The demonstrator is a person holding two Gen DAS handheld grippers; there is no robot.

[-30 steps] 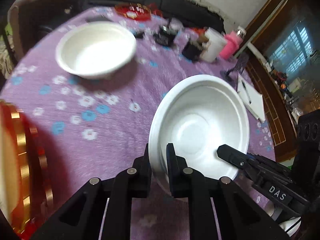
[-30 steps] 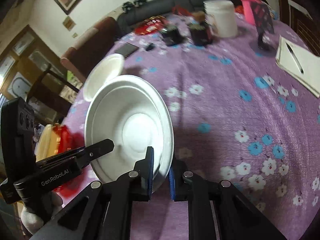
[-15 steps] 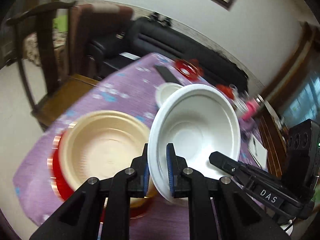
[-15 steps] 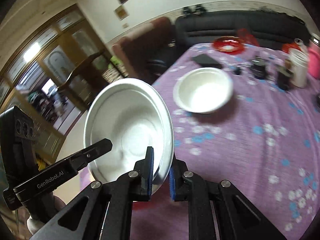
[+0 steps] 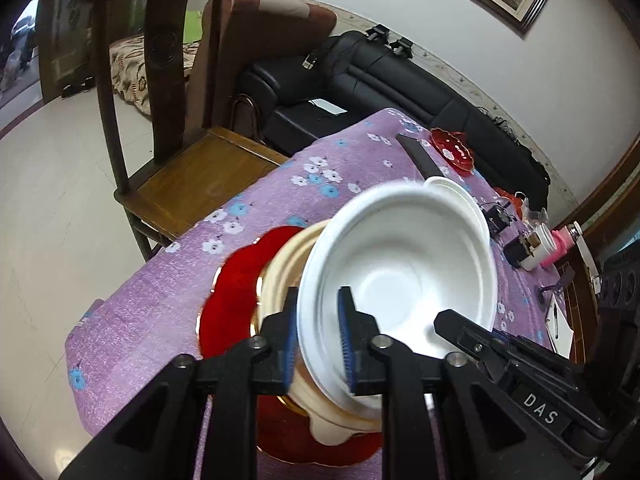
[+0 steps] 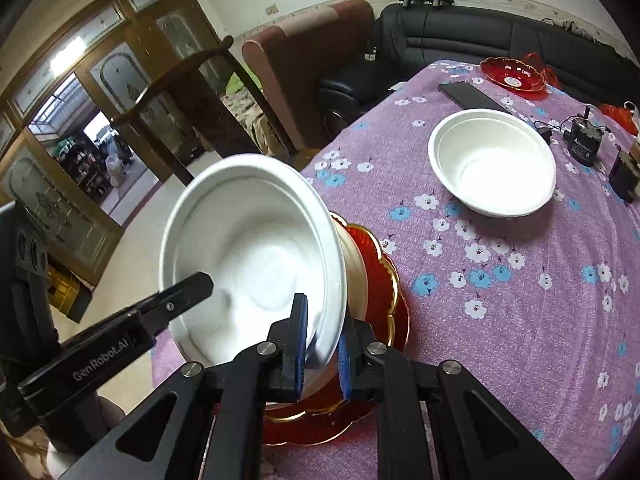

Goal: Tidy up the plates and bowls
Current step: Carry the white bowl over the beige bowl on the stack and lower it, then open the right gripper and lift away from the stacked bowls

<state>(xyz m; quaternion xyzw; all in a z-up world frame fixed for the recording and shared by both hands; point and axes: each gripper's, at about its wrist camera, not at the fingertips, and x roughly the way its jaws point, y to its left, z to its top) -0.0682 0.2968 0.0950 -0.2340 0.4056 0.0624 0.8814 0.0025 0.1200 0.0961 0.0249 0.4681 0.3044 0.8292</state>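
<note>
The fingers of the left gripper [image 5: 318,336] straddle the near rim of a white bowl [image 5: 400,280], with the rim between them; they have just been opening, and a gap now shows between the blue pads and the rim, so this hold looks loosened. The fingers of the right gripper [image 6: 322,344] are closed on the opposite rim of the same bowl, pinching it. The bowl is tilted, its open face turned up toward both cameras. It hangs directly over a cream bowl [image 5: 280,276], which sits on a red plate with a gold edge [image 5: 236,280] near the left corner of the purple flowered worktop [image 6: 500,300]. The white bowl's base points down into the cream bowl, so nesting probably needs only a lowering and levelling. A second white bowl [image 6: 492,162] rests farther off on the worktop, well apart.
</note>
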